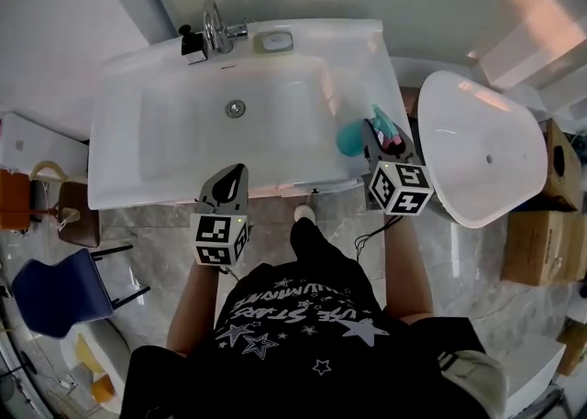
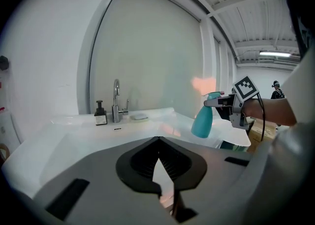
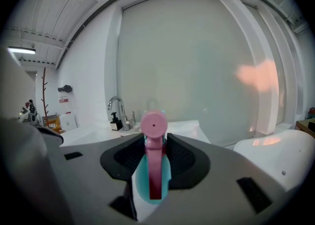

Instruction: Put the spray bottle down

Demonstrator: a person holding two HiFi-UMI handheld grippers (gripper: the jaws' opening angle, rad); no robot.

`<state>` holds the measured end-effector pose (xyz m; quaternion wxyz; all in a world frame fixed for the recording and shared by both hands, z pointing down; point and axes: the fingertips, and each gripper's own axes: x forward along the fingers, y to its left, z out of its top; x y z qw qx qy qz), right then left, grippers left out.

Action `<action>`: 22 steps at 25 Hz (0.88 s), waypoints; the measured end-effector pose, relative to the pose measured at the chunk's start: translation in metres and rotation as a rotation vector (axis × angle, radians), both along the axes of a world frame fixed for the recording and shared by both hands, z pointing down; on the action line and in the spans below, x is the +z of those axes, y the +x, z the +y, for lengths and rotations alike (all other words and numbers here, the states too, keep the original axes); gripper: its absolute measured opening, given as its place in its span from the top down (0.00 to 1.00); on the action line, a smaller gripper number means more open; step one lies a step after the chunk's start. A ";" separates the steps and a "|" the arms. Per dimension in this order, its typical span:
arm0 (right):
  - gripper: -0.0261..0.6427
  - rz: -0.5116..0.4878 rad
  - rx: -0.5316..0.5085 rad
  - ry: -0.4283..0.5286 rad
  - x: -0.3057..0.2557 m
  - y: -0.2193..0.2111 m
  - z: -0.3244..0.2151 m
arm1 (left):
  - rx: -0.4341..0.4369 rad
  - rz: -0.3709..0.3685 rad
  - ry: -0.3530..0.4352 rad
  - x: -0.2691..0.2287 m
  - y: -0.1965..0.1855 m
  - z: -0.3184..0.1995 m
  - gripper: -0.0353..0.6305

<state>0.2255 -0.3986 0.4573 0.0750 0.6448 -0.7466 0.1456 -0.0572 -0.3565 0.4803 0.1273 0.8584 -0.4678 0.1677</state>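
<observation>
A teal spray bottle (image 1: 352,138) with a pink trigger head stands upright at the right rim of the white sink (image 1: 165,133). My right gripper (image 1: 378,138) is shut on its neck. In the left gripper view the bottle (image 2: 202,121) is low over that rim, held by the right gripper (image 2: 230,106); whether its base touches I cannot tell. In the right gripper view the pink head and teal body (image 3: 153,170) fill the gap between the jaws. My left gripper (image 1: 234,175) is at the sink's front edge, its jaws together with nothing in them (image 2: 158,156).
A chrome faucet (image 1: 215,27), a dark soap bottle (image 1: 193,44) and a soap dish (image 1: 273,41) line the back of the sink. A large white basin-shaped object (image 1: 481,147) stands right of it, with cardboard boxes (image 1: 541,243) beyond. A blue chair (image 1: 46,293) sits at the left.
</observation>
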 end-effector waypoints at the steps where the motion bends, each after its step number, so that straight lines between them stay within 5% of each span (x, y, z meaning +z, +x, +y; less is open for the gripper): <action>1: 0.74 0.003 -0.007 -0.004 0.002 0.002 -0.014 | -0.007 -0.001 -0.004 0.000 0.003 -0.011 0.92; 12: 0.74 0.047 -0.093 -0.050 0.036 0.013 -0.110 | -0.059 -0.028 -0.039 0.016 0.029 -0.077 0.92; 22: 0.74 0.100 -0.120 -0.067 0.053 0.014 -0.136 | -0.107 -0.021 -0.053 0.025 0.032 -0.096 0.92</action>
